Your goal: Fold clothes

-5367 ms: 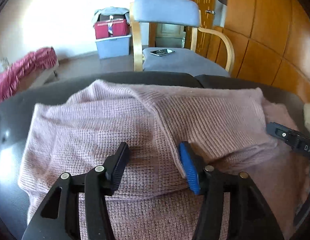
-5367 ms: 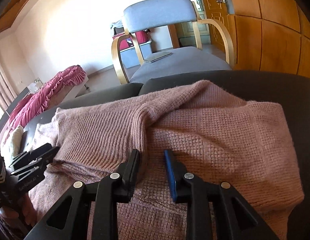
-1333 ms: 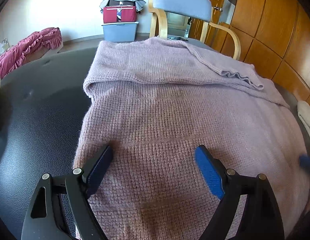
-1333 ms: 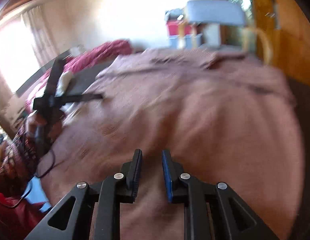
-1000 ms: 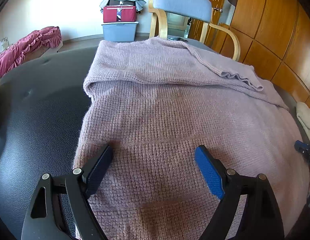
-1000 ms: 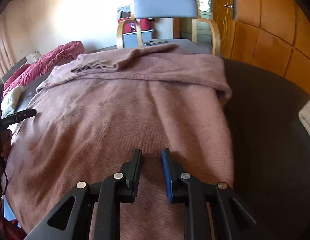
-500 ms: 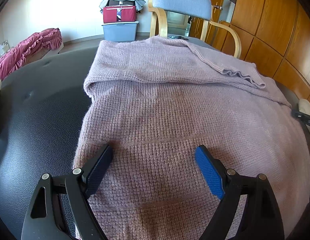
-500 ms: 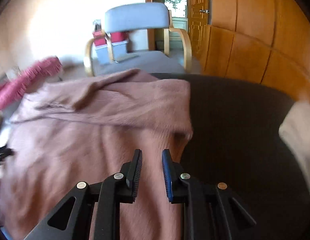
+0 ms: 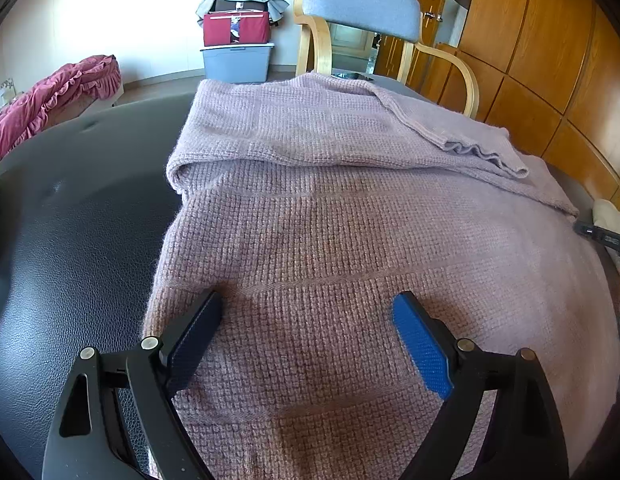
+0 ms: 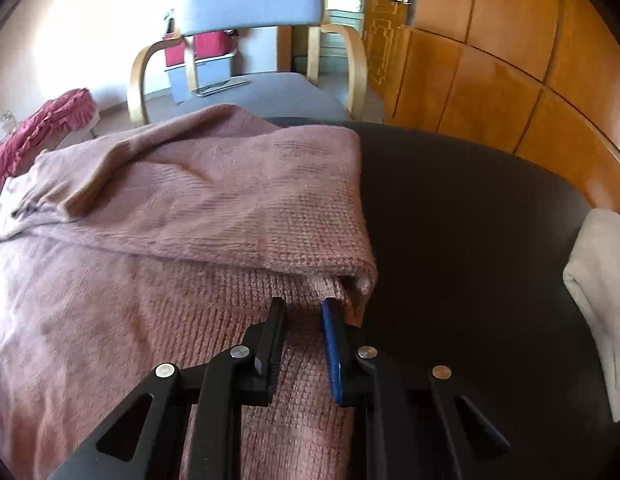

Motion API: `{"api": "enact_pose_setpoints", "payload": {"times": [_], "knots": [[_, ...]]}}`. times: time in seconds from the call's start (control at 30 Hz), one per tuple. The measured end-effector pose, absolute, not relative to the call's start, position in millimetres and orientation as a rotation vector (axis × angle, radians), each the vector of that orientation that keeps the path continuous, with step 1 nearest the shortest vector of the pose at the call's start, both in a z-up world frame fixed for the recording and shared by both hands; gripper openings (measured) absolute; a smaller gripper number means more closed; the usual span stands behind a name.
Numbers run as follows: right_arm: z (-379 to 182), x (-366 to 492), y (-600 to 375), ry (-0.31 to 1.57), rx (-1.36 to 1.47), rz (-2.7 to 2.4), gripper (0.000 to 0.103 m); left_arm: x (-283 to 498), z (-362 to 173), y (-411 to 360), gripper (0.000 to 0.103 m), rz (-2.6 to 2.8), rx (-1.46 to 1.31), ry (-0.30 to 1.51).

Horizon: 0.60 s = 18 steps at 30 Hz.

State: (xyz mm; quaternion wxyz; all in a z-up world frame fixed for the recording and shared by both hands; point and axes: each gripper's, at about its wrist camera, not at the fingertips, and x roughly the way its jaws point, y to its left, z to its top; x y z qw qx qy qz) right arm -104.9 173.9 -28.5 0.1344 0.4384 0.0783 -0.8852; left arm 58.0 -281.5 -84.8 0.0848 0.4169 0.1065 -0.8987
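The left gripper (image 9: 306, 316) is held low over the near part of the pink knitted sweater (image 9: 350, 240), its jaws spread wide and nothing caught between them, the blue-faced pads (image 9: 420, 346) resting on or just above the knit; this is judged a flattening or waiting pose while the other side is worked. The right gripper (image 10: 304, 320) is seen with its jaws drawn narrow at the sweater's right edge, beside the corner of the folded-over upper layer (image 10: 270, 208); a little knit lies in the narrow gap, but whether it is actually pinched cannot be told, so no grasp is claimed. The sweater is spread across a black leather-look tabletop (image 9: 70, 220), whose pebbled, slightly glossy surface is left bare on both sides. The fabric is a thick waffle knit, soft and fuzzy, with faint horizontal bands; its far portion has been doubled back toward the middle, giving a rounded, rolled fold edge, and a ribbed cuff (image 9: 486, 156) lies rippled on top. A pale folded cloth (image 10: 598, 280) is set at the table's right edge. Beyond the table stand a bentwood armchair with grey-blue cushions (image 9: 362, 12), a grey plastic bin (image 9: 238, 60) topped with a red bag, crumpled magenta bedding (image 9: 50, 100) and panelled wooden cabinets (image 9: 550, 60).
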Motion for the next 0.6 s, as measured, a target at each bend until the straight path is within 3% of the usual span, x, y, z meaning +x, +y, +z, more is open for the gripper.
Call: {"api": "enact_pose_setpoints", "payload": {"times": [0.1,0.3,0.5,0.6], "knots": [[-9.0,-64.5,171.6,0.191,1.182,-2.533,0.019,58.5,-84.7,-281.4,0.090,-2.680,1.244,0.315],[-5.8,13.1,162.4,0.386,1.101,-2.461,0.021,59.5,-84.3,-281.2,0.090,-2.679,1.245,0.311],[-33.5,34.0,185.7,0.355,1.116,-2.464,0.026,59.3,-84.5,-280.4,0.090,-2.677,1.246,0.308],[-35.4,40.3,216.2,0.209,1.140,-2.514,0.027,59.0,-84.8,-280.0,0.090,-2.676,1.246,0.306]]}}
